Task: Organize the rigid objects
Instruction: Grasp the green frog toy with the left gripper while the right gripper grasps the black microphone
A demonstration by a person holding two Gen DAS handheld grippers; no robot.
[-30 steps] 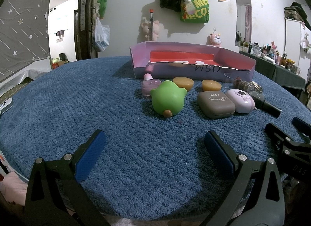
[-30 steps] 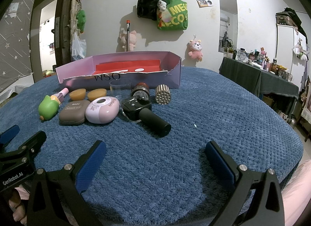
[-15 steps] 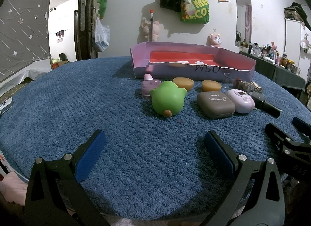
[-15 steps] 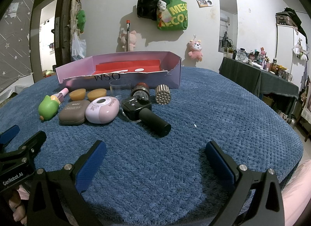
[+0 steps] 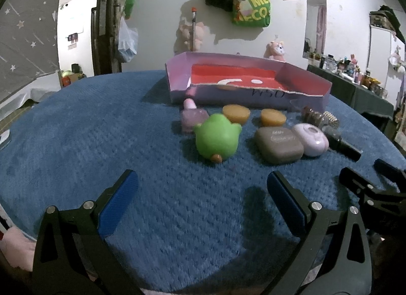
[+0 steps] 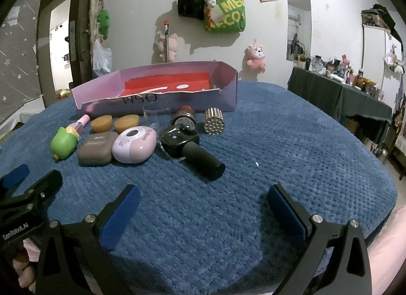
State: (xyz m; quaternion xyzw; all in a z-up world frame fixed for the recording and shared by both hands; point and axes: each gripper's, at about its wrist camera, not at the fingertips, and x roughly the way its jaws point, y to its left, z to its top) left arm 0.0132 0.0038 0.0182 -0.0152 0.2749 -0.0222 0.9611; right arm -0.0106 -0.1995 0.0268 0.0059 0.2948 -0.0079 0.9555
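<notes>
Left tongs (image 5: 201,199) edged forward, box (image 6: 162,98) marked "WSO", bag (image 6: 225,15) "MEC"

Green toy (image 5: 217,140), brown case (image 5: 278,144), black microphone (image 6: 191,149) lying before open box (image 6: 229,93).

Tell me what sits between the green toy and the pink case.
The grey case, touching the pink case; the green toy sits left. Right wrist view shows it.
</notes>
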